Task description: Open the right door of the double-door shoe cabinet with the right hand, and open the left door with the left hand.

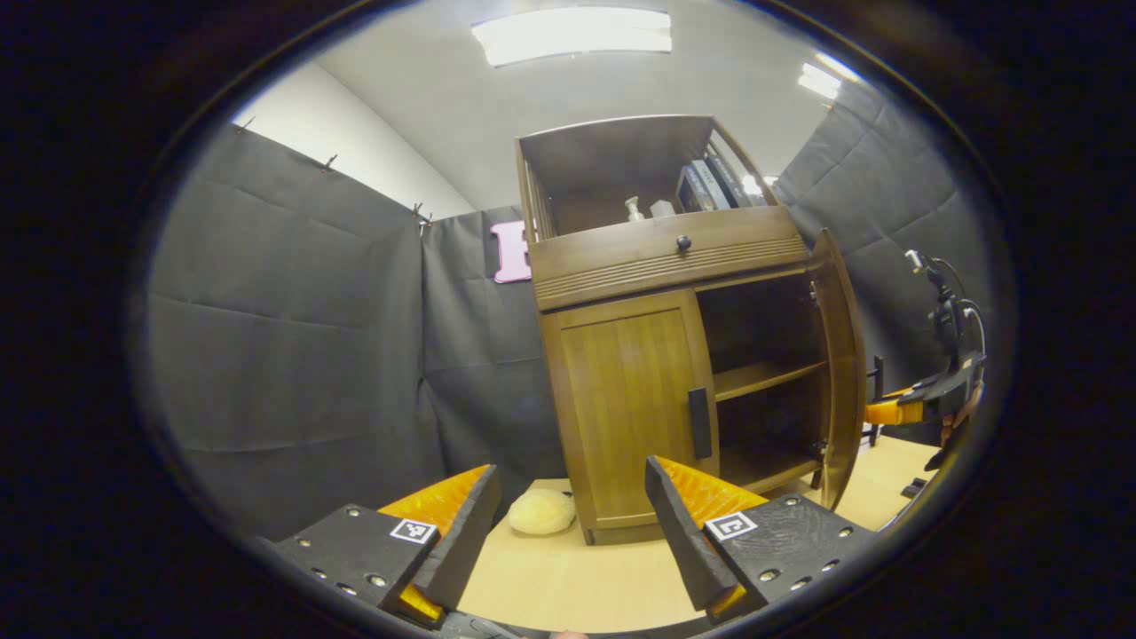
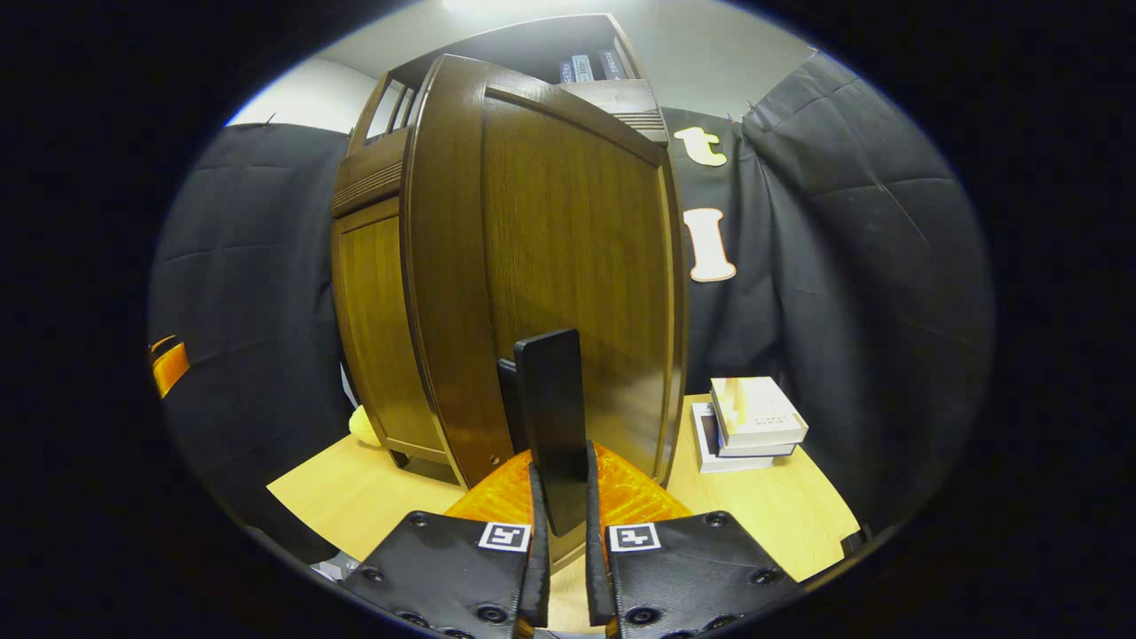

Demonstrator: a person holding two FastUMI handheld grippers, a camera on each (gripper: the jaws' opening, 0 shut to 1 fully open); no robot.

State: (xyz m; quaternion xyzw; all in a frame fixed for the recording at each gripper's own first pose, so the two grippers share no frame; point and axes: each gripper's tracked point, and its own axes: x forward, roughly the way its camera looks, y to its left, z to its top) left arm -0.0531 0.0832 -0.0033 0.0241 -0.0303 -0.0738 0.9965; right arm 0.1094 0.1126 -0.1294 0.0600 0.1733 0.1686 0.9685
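Gripping right door handle (image 2: 552, 417), door ajar.

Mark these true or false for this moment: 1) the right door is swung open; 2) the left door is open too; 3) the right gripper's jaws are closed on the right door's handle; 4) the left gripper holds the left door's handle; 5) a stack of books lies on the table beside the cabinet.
1) True: the right door stands swung out, showing the shelves inside.
2) False: the left door is shut flush with the cabinet.
3) True: the right gripper has its jaws pressed on the right door's handle.
4) False: the left gripper is open and apart from the left door's handle.
5) True: the stack of books lies on the table.
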